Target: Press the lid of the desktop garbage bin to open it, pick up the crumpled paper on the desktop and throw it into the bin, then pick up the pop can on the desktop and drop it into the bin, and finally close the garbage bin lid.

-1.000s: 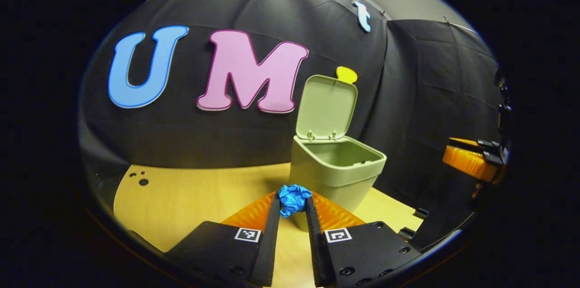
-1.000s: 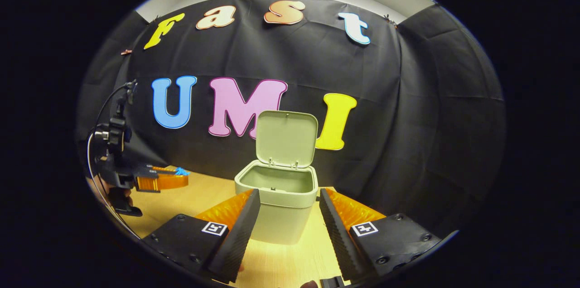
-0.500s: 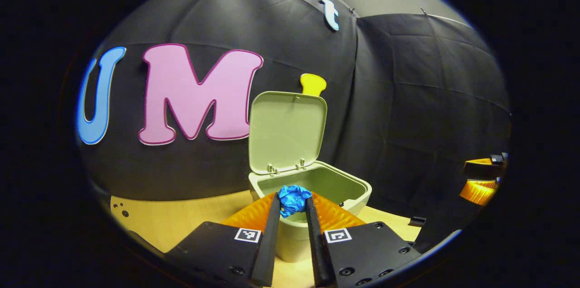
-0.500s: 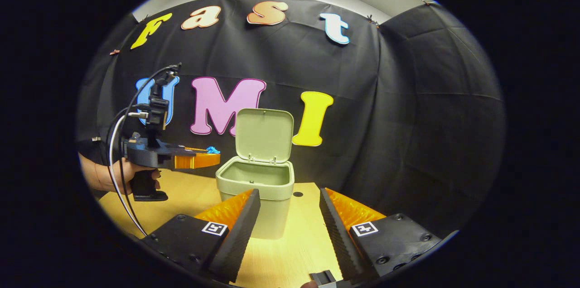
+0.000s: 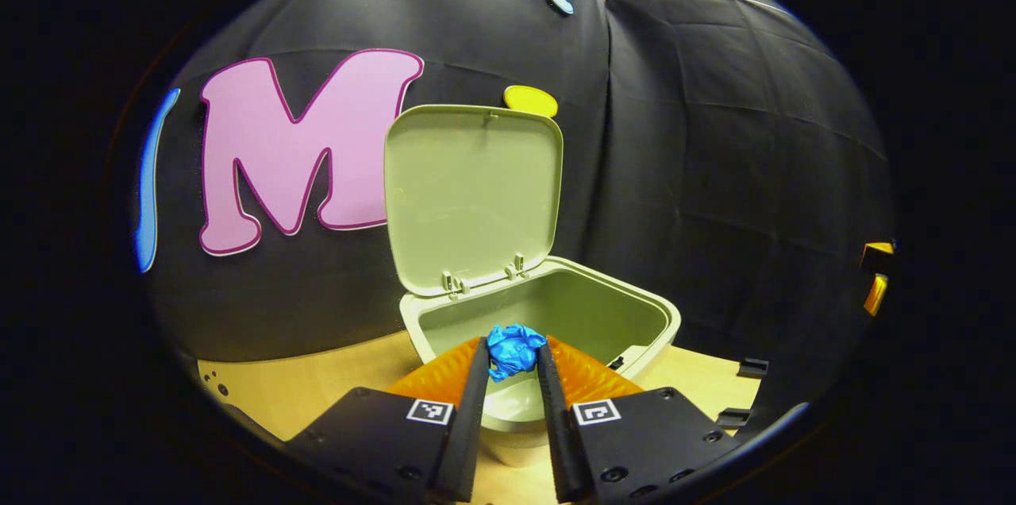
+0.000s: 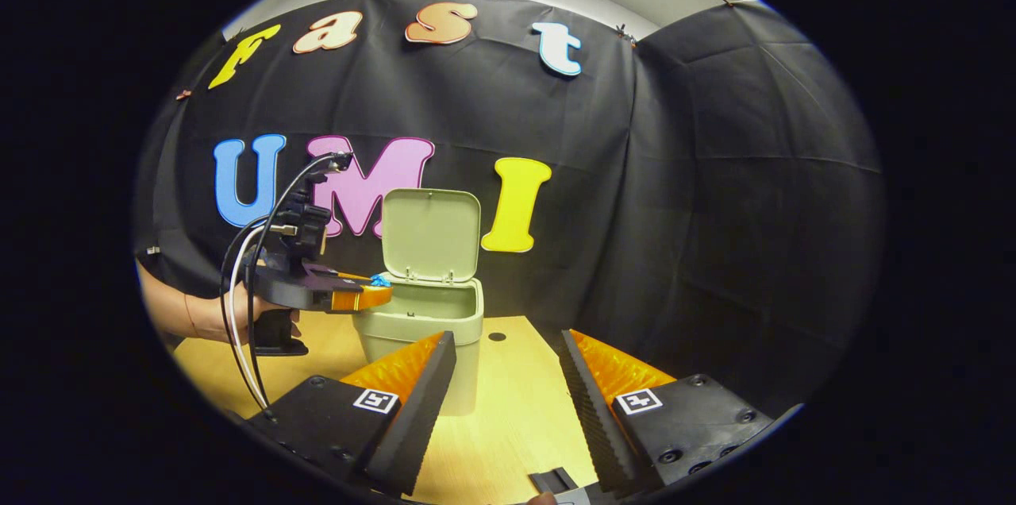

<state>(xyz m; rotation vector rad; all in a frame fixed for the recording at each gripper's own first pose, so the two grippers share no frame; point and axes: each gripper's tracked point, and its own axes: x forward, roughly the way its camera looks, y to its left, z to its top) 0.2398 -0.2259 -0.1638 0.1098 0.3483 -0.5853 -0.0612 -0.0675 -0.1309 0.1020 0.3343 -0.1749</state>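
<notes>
Between the left gripper's [image 5: 514,354] fingertips in the left gripper view sits the blue paper [image 5: 514,349], pinched from both sides, just over the near rim of the open bin [image 5: 635,313]; the lid [image 5: 473,191] stands upright behind it.

In the right gripper view, the right gripper [image 6: 508,358] is spread wide with nothing between its fingers, above the table [image 6: 516,410]. The bin [image 6: 429,313] stands ahead to its left, and the left gripper [image 6: 373,294] holds the paper [image 6: 380,281] at the bin's rim, a hand [image 6: 218,314] gripping its handle.

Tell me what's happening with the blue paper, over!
Left gripper shut on blue paper, over the open bin. Right gripper open, holding nothing. Lid up, nothing blocking.
</notes>
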